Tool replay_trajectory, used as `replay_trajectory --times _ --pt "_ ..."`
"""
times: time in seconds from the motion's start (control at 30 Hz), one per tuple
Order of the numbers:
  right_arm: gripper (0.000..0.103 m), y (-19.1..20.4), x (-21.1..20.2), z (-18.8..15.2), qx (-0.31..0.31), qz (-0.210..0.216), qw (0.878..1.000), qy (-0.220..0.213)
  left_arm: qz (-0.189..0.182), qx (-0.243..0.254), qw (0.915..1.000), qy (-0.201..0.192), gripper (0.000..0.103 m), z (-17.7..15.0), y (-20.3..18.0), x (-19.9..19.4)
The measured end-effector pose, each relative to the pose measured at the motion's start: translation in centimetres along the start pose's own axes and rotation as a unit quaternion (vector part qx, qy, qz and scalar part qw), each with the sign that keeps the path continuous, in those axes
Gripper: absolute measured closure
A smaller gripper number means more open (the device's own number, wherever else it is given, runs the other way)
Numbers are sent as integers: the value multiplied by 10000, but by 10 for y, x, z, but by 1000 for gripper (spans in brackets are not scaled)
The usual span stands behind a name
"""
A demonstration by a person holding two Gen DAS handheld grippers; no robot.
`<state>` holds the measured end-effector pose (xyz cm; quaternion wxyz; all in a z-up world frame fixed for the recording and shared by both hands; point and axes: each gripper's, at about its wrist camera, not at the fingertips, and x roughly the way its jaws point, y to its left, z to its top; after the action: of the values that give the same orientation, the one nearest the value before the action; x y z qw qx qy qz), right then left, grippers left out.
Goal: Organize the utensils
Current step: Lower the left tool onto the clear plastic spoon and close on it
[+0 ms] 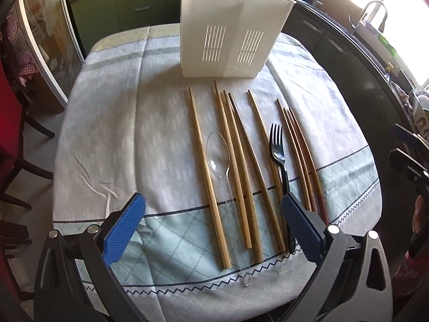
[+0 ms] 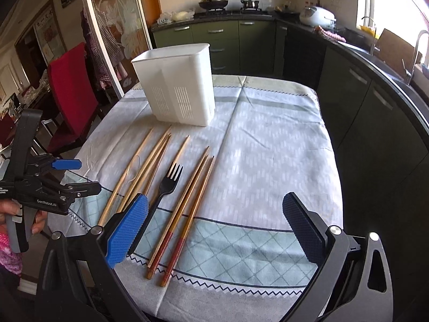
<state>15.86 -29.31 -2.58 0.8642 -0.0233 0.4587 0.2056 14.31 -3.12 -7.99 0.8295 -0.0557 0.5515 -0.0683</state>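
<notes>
A white slotted utensil holder [image 1: 228, 29] stands at the far side of the table; it also shows in the right wrist view [image 2: 179, 86]. Several wooden chopsticks [image 1: 236, 166] lie in a row in front of it, with a clear plastic spoon [image 1: 218, 155] and a black fork [image 1: 277, 147] among them. Three red-ended chopsticks [image 2: 185, 212] lie right of the fork [image 2: 166, 185]. My left gripper [image 1: 211, 225] is open above the near ends of the utensils. My right gripper [image 2: 214, 225] is open above the red-ended chopsticks. Both are empty.
A patterned tablecloth [image 2: 268, 147] covers the table. A red chair [image 2: 72, 94] stands at its left. Dark kitchen cabinets and a sink counter [image 2: 375, 86] run along the right and back. The left gripper [image 2: 53, 185] shows at the right wrist view's left edge.
</notes>
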Motion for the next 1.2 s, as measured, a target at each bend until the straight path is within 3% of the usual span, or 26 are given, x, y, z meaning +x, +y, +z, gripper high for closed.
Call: replay_trajectory --times 0.1,0.2,0.27,0.4,0.47,0.53,0.83,1.07,1.2 --pt "4 -6 10 6 226 277 9986 384 -115 -399 9988 241 6 12 5 11" --pt "4 -11 15 9 373 336 9969 599 -66 -369 9984 418 8 21 0 19" --pt "4 -12 15 10 350 318 9969 634 23 -283 9981 552 22 23 -5 24" --pt "4 -9 16 9 289 337 9966 692 84 -272 9955 900 39 27 -9 38" --pt "4 -8 17 7 253 366 9964 728 92 -280 9943 1023 58 28 -12 46" --pt "4 -7 18 5 229 389 9961 763 93 -289 9933 1118 70 29 -13 50" --pt "4 -3 17 4 94 326 9964 783 292 -139 9909 1310 86 31 -22 64" --pt "4 0 18 4 47 352 9959 830 411 -115 9908 1282 93 37 -29 72" --pt "4 2 18 4 13 364 9957 853 300 -189 9902 1347 94 35 -19 70"
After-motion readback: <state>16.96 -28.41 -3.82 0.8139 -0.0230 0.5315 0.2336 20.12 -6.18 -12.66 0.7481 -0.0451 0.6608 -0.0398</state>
